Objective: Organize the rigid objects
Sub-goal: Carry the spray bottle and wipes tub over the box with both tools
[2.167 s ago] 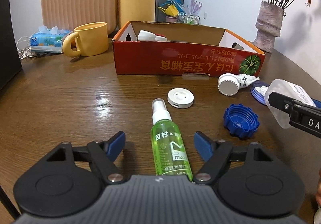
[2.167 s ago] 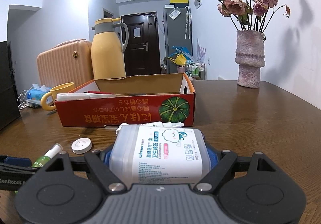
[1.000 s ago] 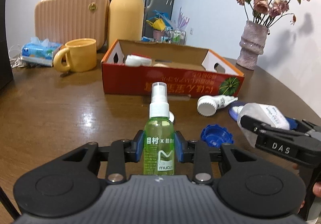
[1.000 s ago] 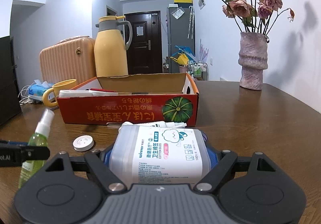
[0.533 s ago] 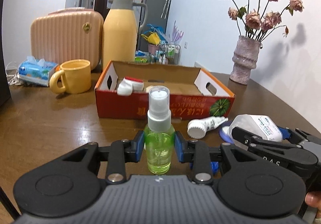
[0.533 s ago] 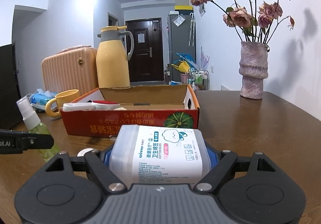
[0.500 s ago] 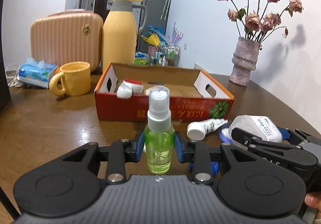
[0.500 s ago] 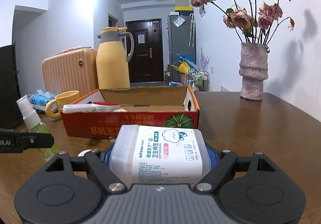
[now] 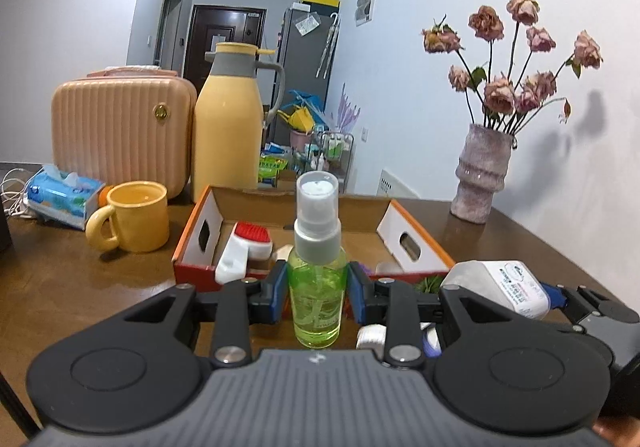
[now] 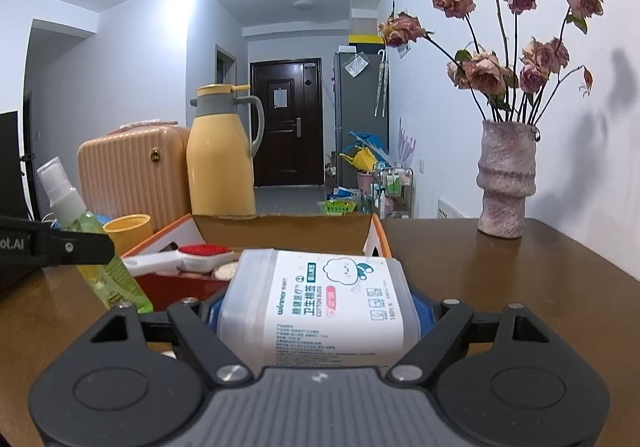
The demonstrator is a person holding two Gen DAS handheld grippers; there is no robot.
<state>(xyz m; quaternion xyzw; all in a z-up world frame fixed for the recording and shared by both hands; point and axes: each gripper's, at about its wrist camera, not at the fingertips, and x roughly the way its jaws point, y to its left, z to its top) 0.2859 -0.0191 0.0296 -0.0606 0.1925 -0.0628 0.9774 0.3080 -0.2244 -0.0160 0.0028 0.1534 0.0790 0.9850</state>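
I'm seeing a brown wooden table [image 9: 72, 287] carrying the background clutter. A yellow mug [image 9: 132, 221] is sitting near its left side, handle facing me, with a blue tissue pack [image 9: 60, 199] just beside it. Behind them a ribbed peach case [image 9: 120, 131] is standing next to a tall yellow thermos jug [image 9: 228, 127]. A pinkish vase [image 10: 506, 183] holding dried roses [image 10: 492, 67] is standing by the white wall, well apart. A dark door [image 10: 286, 123] is showing down the hallway.

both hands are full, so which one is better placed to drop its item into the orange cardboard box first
Left, probably. The left gripper holds the slim green spray bottle upright, centred before the orange cardboard box. The right gripper clamps the bulkier white cotton-bud tub, which needs more free room.
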